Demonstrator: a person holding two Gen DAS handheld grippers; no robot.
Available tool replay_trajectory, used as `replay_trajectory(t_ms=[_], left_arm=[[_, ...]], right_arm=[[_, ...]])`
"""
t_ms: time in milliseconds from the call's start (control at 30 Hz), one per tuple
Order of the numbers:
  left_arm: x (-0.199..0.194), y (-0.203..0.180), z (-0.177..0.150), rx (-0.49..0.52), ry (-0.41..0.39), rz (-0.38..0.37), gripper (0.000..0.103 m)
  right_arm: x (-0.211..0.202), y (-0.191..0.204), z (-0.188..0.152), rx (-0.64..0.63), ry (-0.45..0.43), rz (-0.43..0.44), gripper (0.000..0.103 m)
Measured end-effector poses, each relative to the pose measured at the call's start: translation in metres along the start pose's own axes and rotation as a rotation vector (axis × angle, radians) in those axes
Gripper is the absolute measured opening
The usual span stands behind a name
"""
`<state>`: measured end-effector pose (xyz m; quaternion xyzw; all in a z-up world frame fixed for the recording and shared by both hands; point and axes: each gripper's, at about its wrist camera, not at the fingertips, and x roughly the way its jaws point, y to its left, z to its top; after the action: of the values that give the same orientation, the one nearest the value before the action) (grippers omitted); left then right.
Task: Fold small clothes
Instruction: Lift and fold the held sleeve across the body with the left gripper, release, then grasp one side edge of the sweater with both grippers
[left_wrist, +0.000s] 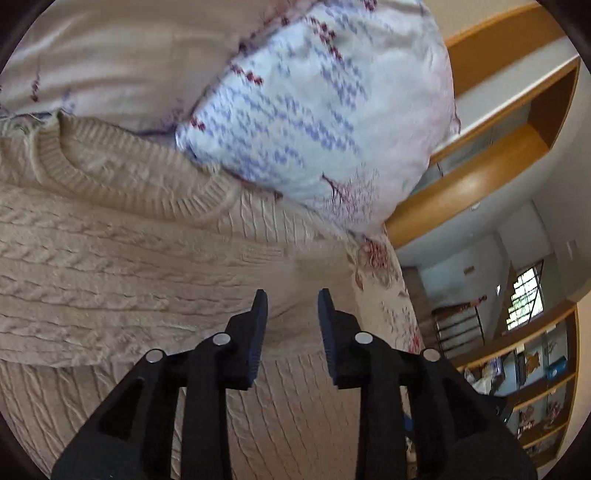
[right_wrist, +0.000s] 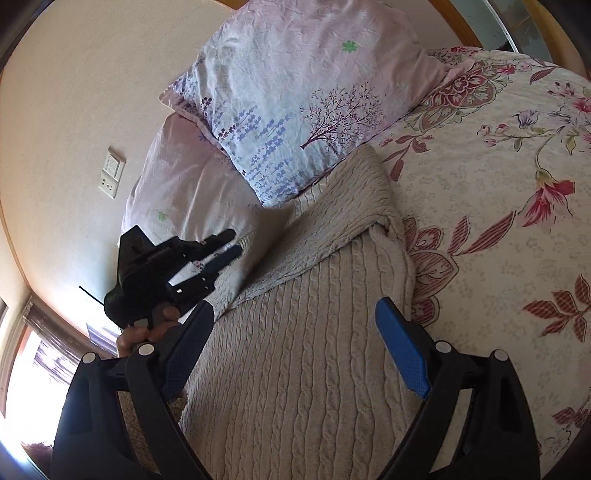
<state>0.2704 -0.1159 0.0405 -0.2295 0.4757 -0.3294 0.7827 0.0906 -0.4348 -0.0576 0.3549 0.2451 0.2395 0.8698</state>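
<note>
A beige cable-knit sweater (left_wrist: 122, 258) lies on the bed, its ribbed collar (left_wrist: 122, 173) toward the pillows. It also shows in the right wrist view (right_wrist: 306, 350), with a sleeve (right_wrist: 343, 206) folded across its body. My left gripper (left_wrist: 292, 302) is open and empty, just above the sweater's body. It appears in the right wrist view (right_wrist: 229, 245) at the sweater's left side near the pillows. My right gripper (right_wrist: 295, 317) is wide open and empty above the sweater's lower part.
Two pillows with purple prints (right_wrist: 295, 85) (right_wrist: 192, 192) lie at the head of the bed against the wall. The floral bedspread (right_wrist: 498, 192) stretches to the right of the sweater. A wooden headboard (left_wrist: 480, 177) and shelves (left_wrist: 535, 387) stand beyond the bed.
</note>
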Motion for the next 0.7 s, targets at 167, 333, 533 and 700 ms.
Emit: replay_trajectory(t_ms=[167,333,533,700], left_arm=[[-0.045,0.006,-0.018,0.099,-0.016,0.046,0.060],[-0.129,0.035,-0.048,0.238,-0.156,0.411,0.061],[-0.194,0.098,-0.092,0.230,-0.164,0.736,0.061],[-0.208,0.132,-0.115,0.153,-0.119,0.675,0.061]], right_arm=[[0.013,0.010,0.027,0.002,0.039,0.030,0.082],[0.067,0.025,0.063,-0.002,0.173,0.003,0.066],[0.136,0.028,0.077,-0.009,0.295,-0.109,0.050],[0.161,0.030,0.072,-0.008,0.324,-0.140,0.030]])
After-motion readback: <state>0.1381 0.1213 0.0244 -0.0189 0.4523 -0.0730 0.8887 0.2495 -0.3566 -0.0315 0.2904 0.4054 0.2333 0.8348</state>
